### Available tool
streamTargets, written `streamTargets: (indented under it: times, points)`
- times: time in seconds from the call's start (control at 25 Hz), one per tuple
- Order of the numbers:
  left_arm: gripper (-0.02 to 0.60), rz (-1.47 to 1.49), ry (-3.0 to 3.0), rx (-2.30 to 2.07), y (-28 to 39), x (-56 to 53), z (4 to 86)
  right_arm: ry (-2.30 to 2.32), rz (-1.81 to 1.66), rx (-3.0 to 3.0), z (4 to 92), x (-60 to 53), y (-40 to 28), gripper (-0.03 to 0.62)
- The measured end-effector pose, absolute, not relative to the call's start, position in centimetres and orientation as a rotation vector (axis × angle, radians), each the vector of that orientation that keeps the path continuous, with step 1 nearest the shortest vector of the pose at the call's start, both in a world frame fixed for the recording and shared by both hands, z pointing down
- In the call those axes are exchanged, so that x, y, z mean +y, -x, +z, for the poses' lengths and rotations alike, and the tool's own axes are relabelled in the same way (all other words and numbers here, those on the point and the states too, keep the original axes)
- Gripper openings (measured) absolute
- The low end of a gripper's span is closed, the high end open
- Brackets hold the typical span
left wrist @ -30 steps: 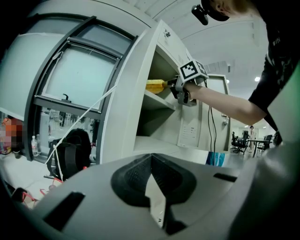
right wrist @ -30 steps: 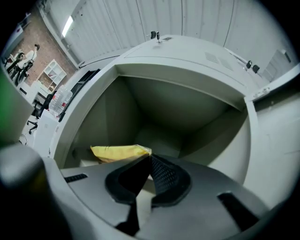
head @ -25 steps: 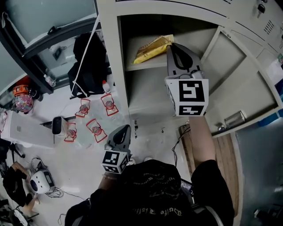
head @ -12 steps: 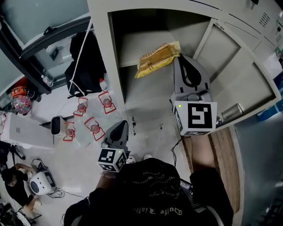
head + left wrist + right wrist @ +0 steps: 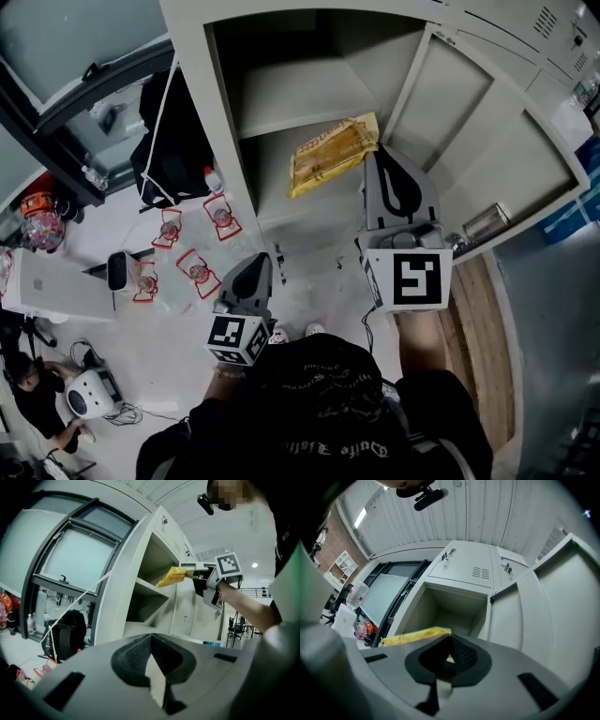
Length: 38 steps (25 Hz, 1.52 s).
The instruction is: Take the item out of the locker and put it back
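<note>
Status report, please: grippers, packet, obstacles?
Right gripper shut on packet. Left gripper shut, empty. Packet held at locker mouth. Nothing in the way.

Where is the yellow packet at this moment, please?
In the head view the yellow packet is right of centre, pinched at the tip of the right gripper, at the mouth of the open locker, near its shelf.

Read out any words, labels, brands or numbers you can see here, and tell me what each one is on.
No text here is clear enough to quote.
Packet: dark print, too small to read.
Shirt: pale ornate lettering, too blurred to read.
Locker label: too small to read.
Marker cubes: black-and-white patterns only, no words.
</note>
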<state>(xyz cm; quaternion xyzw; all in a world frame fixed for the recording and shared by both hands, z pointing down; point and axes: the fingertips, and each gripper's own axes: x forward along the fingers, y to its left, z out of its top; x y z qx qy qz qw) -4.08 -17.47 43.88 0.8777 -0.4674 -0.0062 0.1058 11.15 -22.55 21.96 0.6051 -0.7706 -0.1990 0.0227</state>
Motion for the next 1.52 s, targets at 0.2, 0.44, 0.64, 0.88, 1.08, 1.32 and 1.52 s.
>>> streamTargets:
  times: [0.2, 0.44, 0.64, 0.88, 1.08, 1.32, 1.52]
  points:
    - [0.008, 0.001, -2.595, -1.378, 3.9, -17.1, 44.1, -1.901, -0.537, -2.384, 24.0, -21.7, -11.7, 0.006]
    - [0.008, 0.020, -2.591, -1.392, 3.8, -16.7, 44.4, -1.892, -0.401, -2.386, 27.8, -20.9, -11.8, 0.006]
    - [0.008, 0.020, -2.571, -1.401, 3.8, -16.3, 44.9, -1.898, -0.328, -2.361, 30.6, -20.2, -11.8, 0.006]
    - [0.008, 0.022, -2.554, -1.413, 3.8, -16.1, 45.0, -1.940, -0.250, -2.341, 32.8, -19.5, -12.1, 0.006]
    - [0.008, 0.019, -2.544, -1.425, 3.8, -16.0, 45.1, -1.937, -0.185, -2.317, 35.2, -19.1, -12.1, 0.006]
    - [0.008, 0.028, -2.540, -1.437, 3.9, -16.4, 45.3, -1.889, -0.081, -2.279, 38.6, -18.7, -11.8, 0.006]
    - [0.008, 0.020, -2.538, -1.436, 3.6, -17.1, 45.3, -1.886, -0.070, -2.290, 39.2, -18.9, -11.7, 0.006]
